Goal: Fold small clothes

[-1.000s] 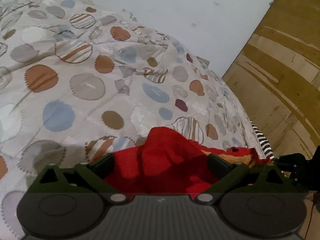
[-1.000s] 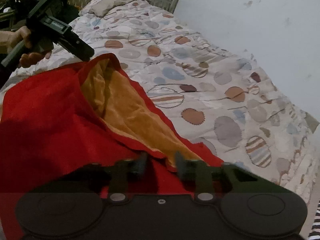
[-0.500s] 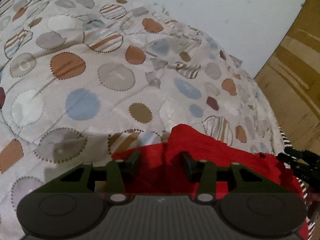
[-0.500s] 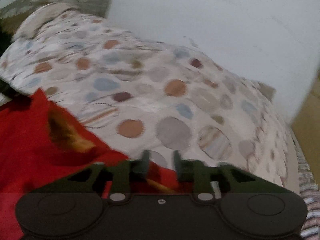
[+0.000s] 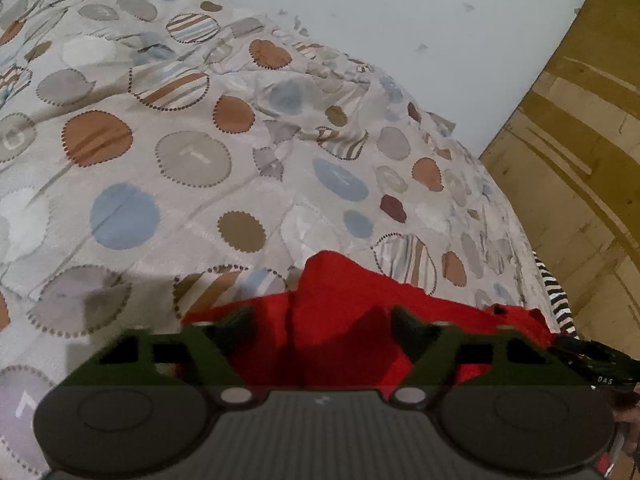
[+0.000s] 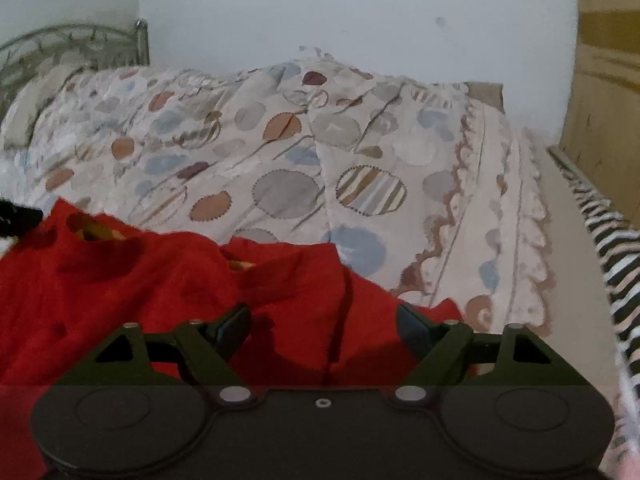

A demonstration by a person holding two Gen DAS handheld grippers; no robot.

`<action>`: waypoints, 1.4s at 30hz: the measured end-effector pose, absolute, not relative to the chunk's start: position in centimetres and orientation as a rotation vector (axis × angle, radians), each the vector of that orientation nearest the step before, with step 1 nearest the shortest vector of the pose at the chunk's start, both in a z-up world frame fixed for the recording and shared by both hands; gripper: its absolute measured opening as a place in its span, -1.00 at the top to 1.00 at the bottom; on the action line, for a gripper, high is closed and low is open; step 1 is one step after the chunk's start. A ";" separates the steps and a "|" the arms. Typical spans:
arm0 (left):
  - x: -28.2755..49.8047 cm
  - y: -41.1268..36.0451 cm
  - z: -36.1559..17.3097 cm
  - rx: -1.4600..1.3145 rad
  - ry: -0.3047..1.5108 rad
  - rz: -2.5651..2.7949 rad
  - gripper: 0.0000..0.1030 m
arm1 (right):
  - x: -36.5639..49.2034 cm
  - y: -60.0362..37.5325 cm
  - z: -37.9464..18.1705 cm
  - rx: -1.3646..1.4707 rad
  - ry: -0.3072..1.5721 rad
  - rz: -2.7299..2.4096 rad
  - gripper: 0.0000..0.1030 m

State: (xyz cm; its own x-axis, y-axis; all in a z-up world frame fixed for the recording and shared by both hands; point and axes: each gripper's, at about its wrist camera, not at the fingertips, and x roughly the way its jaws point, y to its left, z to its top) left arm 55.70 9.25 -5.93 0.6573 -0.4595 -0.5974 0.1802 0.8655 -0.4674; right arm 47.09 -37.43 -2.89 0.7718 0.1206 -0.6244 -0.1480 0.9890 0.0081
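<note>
- Letting go of a fold: the right gripper (image 6: 323, 326) hangs low over a red garment (image 6: 160, 280) on the bed (image 6: 280, 152), its jaws opening wide, cloth beneath them but nothing pinched.
- At the garment's other end, the left gripper (image 5: 322, 322) has its jaws about half apart and opening, a raised ridge of red cloth (image 5: 336, 292) between them; the pads appear not to press it.
- Orange lining (image 6: 240, 266) shows at the openings, and the cloth lies bunched, so the fold looks unfinished.
- Next, each gripper likely needs a fresh hold on an edge to flatten the garment and fold again.
</note>
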 end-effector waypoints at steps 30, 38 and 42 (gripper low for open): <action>51.8 11.2 -4.5 -0.454 0.701 -0.224 -0.43 | 46.1 -40.1 -2.2 0.086 0.620 0.056 0.00; 41.7 10.9 -4.0 -0.378 0.652 -0.255 -0.88 | 36.4 -39.4 -2.2 0.022 0.528 0.071 -0.93; 38.0 9.8 -4.8 -0.319 0.660 -0.250 -0.88 | 32.8 -38.6 -3.4 -0.005 0.493 0.017 -0.98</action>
State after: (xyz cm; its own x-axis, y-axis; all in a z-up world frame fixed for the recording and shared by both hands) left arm 37.99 9.84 -4.82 0.7632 -0.3255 -0.5581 0.1251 0.9219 -0.3666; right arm 32.82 -38.60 -3.36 0.8807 0.0153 -0.4734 -0.0177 0.9998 -0.0006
